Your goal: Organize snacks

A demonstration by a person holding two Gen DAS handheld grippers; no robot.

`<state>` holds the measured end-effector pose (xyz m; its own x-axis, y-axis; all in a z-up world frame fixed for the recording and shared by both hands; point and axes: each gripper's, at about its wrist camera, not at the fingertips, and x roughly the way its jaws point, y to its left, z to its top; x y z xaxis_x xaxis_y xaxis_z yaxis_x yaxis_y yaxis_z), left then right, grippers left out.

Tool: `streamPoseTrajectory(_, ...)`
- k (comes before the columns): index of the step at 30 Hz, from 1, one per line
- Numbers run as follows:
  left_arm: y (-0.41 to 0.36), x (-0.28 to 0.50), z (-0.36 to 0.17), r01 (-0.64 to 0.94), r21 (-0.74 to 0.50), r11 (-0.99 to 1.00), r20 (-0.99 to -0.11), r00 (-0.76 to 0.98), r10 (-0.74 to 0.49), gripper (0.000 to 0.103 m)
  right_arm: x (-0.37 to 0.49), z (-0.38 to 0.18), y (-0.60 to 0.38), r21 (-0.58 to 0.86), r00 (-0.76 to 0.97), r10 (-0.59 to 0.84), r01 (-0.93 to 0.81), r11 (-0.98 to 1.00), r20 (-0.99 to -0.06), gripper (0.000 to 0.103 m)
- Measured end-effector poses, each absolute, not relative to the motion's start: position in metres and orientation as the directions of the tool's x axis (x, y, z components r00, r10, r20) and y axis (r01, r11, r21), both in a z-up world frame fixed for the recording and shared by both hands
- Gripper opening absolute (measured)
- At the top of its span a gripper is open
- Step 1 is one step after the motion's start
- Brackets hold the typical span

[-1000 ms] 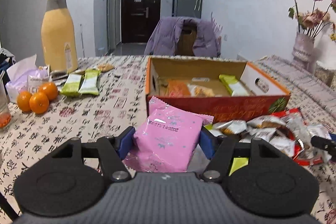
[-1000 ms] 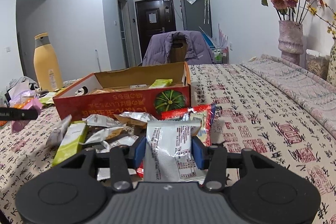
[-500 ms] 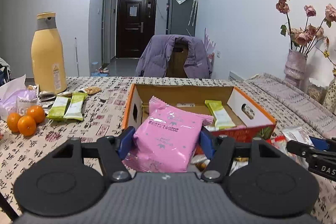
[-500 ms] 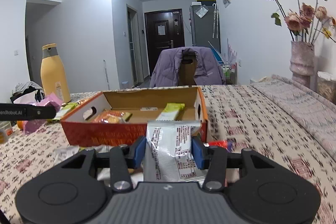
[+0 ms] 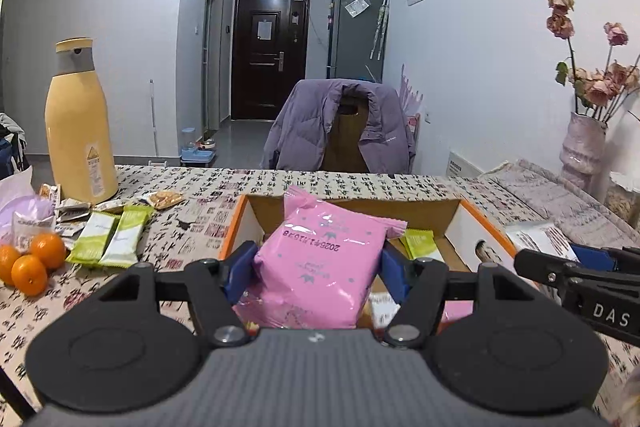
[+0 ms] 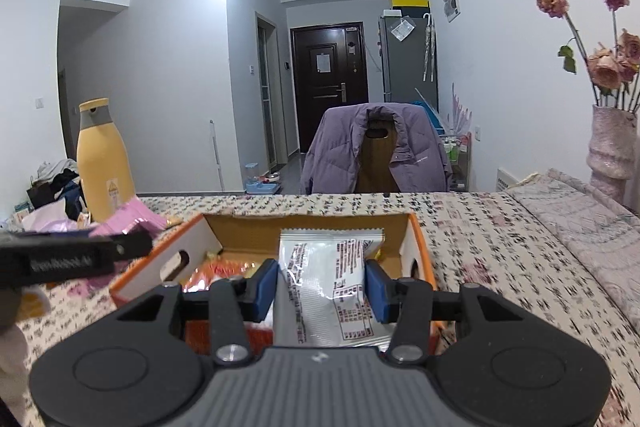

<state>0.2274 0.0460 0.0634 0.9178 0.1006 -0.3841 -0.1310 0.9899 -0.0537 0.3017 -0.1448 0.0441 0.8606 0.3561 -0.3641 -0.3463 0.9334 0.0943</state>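
1. Now your left gripper [image 5: 316, 269] has its jaws clamped on the pink packet [image 5: 320, 267], above the orange box [image 5: 490, 233]; the packet hides most of the box's contents.
2. Your right gripper [image 6: 322, 291] pinches the silver packet [image 6: 326, 287] over that box; its lower end is hidden.

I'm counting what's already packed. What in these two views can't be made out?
- Cardboard box floor, left wrist view: mostly hidden by the pink snack packet.
- Box contents, right wrist view: covered by the silver snack packet.
- Silver packet's print: too small and blurred to read.
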Motion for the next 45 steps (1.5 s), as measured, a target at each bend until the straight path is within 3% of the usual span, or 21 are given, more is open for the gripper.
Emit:
streamPoseTrajectory(10,0.045,0.278,0.049,-0.191,-0.049,0.98,-0.407,0.9,0.155,0.066,0.361,0.042,-0.12,0.114,0.846,0.356,-0.339,0.934,-0.397,0.046)
streamPoseTrajectory(23,0.053,0.314,0.018,-0.23,-0.02,0.973,-0.443,0.874,0.197,0.066,0.39,-0.002,-0.118,0.071,0.847,0.316,-0.317,0.946,-0.428,0.046)
streamPoseTrajectory(27,0.054,0.306,0.016,-0.214,-0.016,0.977,-0.414,0.891,0.188,0.067,0.391,-0.003,-0.121,0.087,0.839,0.322,-0.317,0.944,-0.439,0.048)
streamPoseTrajectory(28,0.054,0.305,0.016,-0.214,-0.013,0.977,-0.404,0.895,0.191,0.07,0.391,-0.004,-0.122,0.087,0.838,0.32,-0.315,0.945,-0.442,0.049)
streamPoseTrajectory(29,0.054,0.303,0.017,-0.218,-0.013,0.976,-0.395,0.898,0.195,0.075,0.39,-0.003,-0.123,0.09,0.838,0.321,-0.314,0.945,-0.441,0.057)
streamPoseTrajectory(30,0.055,0.3,0.018,-0.219,-0.018,0.976,-0.383,0.903,0.196,0.079,0.389,-0.003,-0.124,0.094,0.841,0.321,-0.312,0.945,-0.436,0.071)
streamPoseTrajectory(31,0.056,0.298,0.019,-0.222,-0.027,0.975,-0.373,0.907,0.196,0.092,0.387,-0.002,-0.125,0.098,0.845,0.319,-0.308,0.946,-0.429,0.08)
streamPoseTrajectory(32,0.057,0.296,0.02,-0.231,-0.037,0.972,-0.363,0.91,0.202,0.099,0.386,-0.001,-0.126,0.1,0.85,0.318,-0.305,0.947,-0.42,0.097)
streamPoseTrajectory(33,0.058,0.293,0.021,-0.244,-0.044,0.969,-0.347,0.913,0.214,0.103,0.385,0.0,-0.128,0.106,0.855,0.319,-0.303,0.947,-0.41,0.103)
streamPoseTrajectory(37,0.059,0.286,0.024,-0.247,-0.045,0.968,-0.305,0.926,0.222,0.103,0.383,0.002,-0.133,0.132,0.863,0.321,-0.292,0.947,-0.39,0.103)
streamPoseTrajectory(45,0.062,0.287,0.024,-0.253,-0.066,0.965,-0.318,0.922,0.22,0.103,0.381,0.002,-0.135,0.128,0.869,0.316,-0.289,0.949,-0.382,0.103)
